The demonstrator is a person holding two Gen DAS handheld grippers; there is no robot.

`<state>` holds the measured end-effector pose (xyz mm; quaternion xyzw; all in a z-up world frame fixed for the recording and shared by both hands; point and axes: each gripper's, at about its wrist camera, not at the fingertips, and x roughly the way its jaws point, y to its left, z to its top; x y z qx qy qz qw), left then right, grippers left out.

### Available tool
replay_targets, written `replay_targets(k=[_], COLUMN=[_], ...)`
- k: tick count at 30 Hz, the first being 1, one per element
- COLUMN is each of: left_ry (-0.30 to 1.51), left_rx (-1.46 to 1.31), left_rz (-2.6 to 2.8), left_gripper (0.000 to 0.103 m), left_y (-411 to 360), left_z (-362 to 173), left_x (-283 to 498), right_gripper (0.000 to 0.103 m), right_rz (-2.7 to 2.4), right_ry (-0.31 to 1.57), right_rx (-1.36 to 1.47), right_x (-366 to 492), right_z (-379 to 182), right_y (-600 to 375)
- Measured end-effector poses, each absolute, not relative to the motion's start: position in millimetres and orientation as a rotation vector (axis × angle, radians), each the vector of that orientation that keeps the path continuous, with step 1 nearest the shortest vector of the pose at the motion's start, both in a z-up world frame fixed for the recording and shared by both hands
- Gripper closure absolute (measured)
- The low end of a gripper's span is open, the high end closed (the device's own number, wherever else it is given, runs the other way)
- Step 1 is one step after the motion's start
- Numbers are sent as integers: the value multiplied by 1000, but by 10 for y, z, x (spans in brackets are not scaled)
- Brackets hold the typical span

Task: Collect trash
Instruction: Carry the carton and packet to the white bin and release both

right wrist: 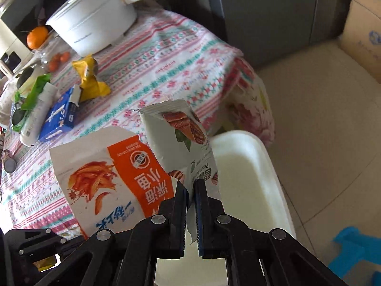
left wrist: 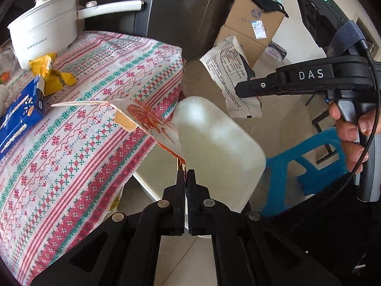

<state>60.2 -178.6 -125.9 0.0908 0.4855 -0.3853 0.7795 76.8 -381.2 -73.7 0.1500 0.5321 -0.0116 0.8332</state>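
Note:
My left gripper (left wrist: 185,172) is shut on an orange-and-white snack bag (left wrist: 152,121), held edge-on beside the table's corner; the bag also shows in the right wrist view (right wrist: 107,181). My right gripper (right wrist: 191,187) is shut on a white pecan snack wrapper (right wrist: 181,138), held upright above a white bin (right wrist: 247,166); the right gripper (left wrist: 247,84) and the wrapper (left wrist: 228,76) also show in the left wrist view, above the white bin (left wrist: 221,147). On the table lie a yellow wrapper (left wrist: 51,71), a blue box (left wrist: 21,112) and a green wrapper (right wrist: 31,93).
A patterned tablecloth (left wrist: 100,100) covers the table, with a white pot (left wrist: 45,28) at the back. Oranges (right wrist: 37,37) lie behind the pot. A blue plastic stool (left wrist: 304,164) and cardboard boxes (left wrist: 250,23) stand on the tiled floor. A dark fridge (right wrist: 266,12) stands behind the table.

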Motion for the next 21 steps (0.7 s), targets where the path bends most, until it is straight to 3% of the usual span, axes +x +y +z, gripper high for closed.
replay_targets(k=[4, 8, 9, 21], left_ry=[1054, 1027, 1013, 974], left_rx=[233, 231, 221, 171], left_rz=[-813, -777, -768, -650], left_gripper=[97, 55, 50, 36], left_y=[-1798, -1690, -1645, -1151], left_z=[-1263, -1193, -1152, -896], left_x=[642, 665, 669, 749], right_gripper=[98, 97, 97, 96], right_rz=[-44, -59, -61, -70], right_ry=[1145, 1161, 1165, 1250], right_rx=[325, 334, 333, 289], right_x=[745, 742, 741, 788], right_z=[-785, -827, -839, -1071], right_y=[-3879, -3920, -3920, -3833])
